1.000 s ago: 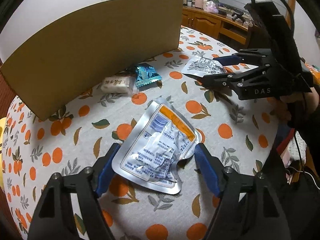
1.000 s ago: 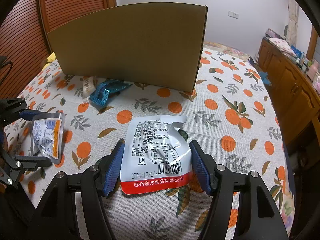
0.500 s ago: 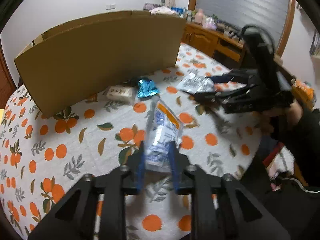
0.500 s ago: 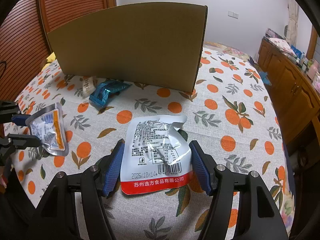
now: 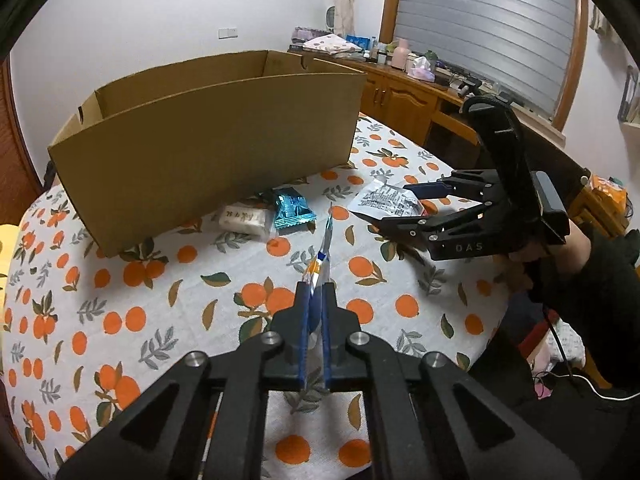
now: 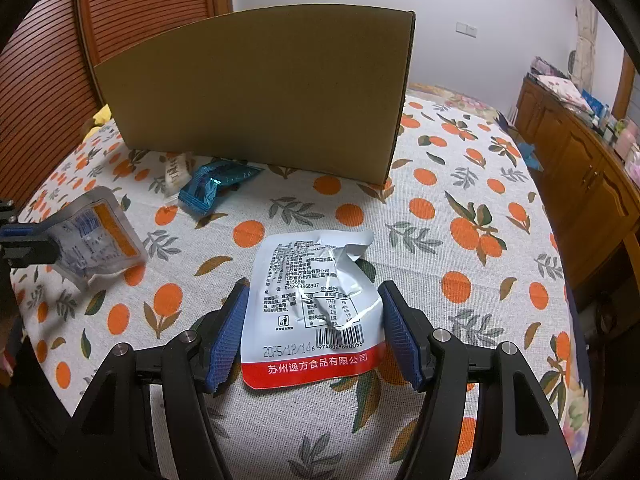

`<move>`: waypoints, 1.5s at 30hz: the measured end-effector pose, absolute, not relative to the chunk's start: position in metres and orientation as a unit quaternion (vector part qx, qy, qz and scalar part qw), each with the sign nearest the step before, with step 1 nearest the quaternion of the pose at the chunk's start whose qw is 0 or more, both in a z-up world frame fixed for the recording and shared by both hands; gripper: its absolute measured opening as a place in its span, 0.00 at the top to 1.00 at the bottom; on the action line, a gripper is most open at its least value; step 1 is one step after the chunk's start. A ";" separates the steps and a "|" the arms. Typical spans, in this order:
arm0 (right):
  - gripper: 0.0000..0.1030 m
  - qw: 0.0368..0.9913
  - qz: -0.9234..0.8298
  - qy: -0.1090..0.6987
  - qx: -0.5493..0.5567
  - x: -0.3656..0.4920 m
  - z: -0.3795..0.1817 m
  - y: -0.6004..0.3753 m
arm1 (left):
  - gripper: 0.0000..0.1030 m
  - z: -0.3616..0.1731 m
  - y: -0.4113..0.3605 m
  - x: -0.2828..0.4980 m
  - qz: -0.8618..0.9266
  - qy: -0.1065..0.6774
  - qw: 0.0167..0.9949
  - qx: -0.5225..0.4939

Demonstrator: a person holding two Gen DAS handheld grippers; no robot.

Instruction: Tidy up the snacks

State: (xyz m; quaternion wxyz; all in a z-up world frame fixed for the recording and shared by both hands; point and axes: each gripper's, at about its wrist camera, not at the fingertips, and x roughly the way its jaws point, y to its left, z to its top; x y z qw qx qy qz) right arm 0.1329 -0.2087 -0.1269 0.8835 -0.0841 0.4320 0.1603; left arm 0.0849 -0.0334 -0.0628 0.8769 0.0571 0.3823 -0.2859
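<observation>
My left gripper [image 5: 314,300] is shut on a silver snack pouch with an orange stripe [image 5: 323,250], held edge-on above the table; the pouch also shows in the right wrist view [image 6: 96,236]. My right gripper [image 6: 312,320] is open, its blue pads on either side of a silver pouch with a red bottom band [image 6: 312,304] that lies flat on the table. This gripper also shows in the left wrist view [image 5: 404,204]. An open cardboard box [image 5: 208,144] stands behind. A blue foil snack [image 5: 292,210] and a white wrapped snack [image 5: 244,218] lie by the box's front wall.
The round table [image 5: 120,312] has an orange-print cloth. A wooden cabinet [image 6: 576,168] with clutter stands to the right of the table. A slatted wooden panel [image 6: 132,8] is behind the box.
My left gripper closed on the orange-striped pouch and lifted it off the table, turning it edge-on. The right gripper stayed open around the red-banded pouch.
</observation>
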 end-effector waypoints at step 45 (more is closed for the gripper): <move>0.37 0.890 0.184 0.405 -0.096 0.113 -0.107 -0.196 | 0.58 -0.087 0.016 0.128 -0.233 0.427 0.871 0.071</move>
